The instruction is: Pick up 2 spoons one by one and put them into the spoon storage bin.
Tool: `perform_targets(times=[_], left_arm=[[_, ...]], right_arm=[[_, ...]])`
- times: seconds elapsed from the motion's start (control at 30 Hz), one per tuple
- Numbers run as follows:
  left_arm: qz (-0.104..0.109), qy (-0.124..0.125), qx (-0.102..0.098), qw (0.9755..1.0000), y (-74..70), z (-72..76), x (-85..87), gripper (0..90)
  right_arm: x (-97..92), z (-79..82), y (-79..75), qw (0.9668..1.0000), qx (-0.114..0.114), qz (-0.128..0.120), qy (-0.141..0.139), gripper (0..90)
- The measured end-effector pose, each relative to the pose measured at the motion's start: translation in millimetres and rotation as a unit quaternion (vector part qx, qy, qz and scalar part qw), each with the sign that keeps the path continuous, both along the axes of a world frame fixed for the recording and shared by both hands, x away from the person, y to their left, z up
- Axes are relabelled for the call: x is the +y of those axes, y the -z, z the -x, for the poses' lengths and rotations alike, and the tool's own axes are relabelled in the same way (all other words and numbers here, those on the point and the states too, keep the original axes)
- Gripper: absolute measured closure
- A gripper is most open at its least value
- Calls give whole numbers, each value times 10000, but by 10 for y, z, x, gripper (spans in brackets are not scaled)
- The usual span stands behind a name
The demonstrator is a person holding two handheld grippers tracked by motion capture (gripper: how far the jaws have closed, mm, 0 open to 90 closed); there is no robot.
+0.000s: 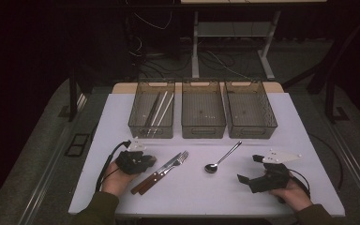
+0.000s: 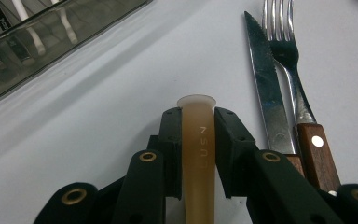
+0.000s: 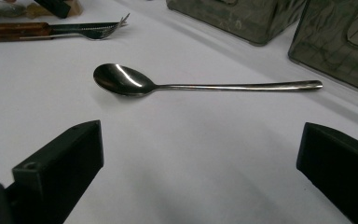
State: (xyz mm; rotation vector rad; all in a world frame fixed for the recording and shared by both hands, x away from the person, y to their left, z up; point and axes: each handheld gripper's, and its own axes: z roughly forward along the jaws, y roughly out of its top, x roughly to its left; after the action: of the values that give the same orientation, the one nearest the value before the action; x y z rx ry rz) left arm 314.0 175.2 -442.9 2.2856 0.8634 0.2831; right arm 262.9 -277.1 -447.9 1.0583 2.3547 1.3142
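dark room, white table [image 1: 281, 122]; left hand-held gripper [image 2: 197, 122] clamps a tan handle [image 2: 197, 154], right hand-held gripper [image 3: 200, 154] wide.

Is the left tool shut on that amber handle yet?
Shut. In the left gripper view the left tool has both black pads pressed against the translucent amber handle.

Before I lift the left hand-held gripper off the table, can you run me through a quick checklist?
1. Left hand-held gripper clamped on the translucent amber plastic handle: ok.
2. What utensil that handle belongs to: cannot tell, its far end is hidden.
3. Wooden-handled steel knife and wooden-handled steel fork outside the grip: ok, both lie beside the jaws.
4. Right hand-held gripper open and holding nothing: ok.
5. Long-handled steel spoon lying free on the white table: ok.
6. Three smoky transparent plastic bins within view ahead: ok.
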Motion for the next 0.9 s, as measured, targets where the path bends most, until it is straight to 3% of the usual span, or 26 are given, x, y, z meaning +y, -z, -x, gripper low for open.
perform_targets(times=[0.3, 0.53, 0.77, 0.9], left_arm=[[97, -67, 60, 9999, -11, -2, 20, 732], [365, -149, -4, 9992, -66, -4, 60, 732], [778, -283, 3, 9966, -159, -15, 56, 732], [858, -248, -62, 9960, -246, -62, 25, 731]], right_arm=[[-61, 4, 5, 9998, 79, 148, 63, 7], [-170, 30, -26, 9997, 48, 72, 227, 7], [-177, 60, -36, 9997, -9, 163, 198, 7], [-198, 74, -47, 9996, -30, 170, 227, 8]])
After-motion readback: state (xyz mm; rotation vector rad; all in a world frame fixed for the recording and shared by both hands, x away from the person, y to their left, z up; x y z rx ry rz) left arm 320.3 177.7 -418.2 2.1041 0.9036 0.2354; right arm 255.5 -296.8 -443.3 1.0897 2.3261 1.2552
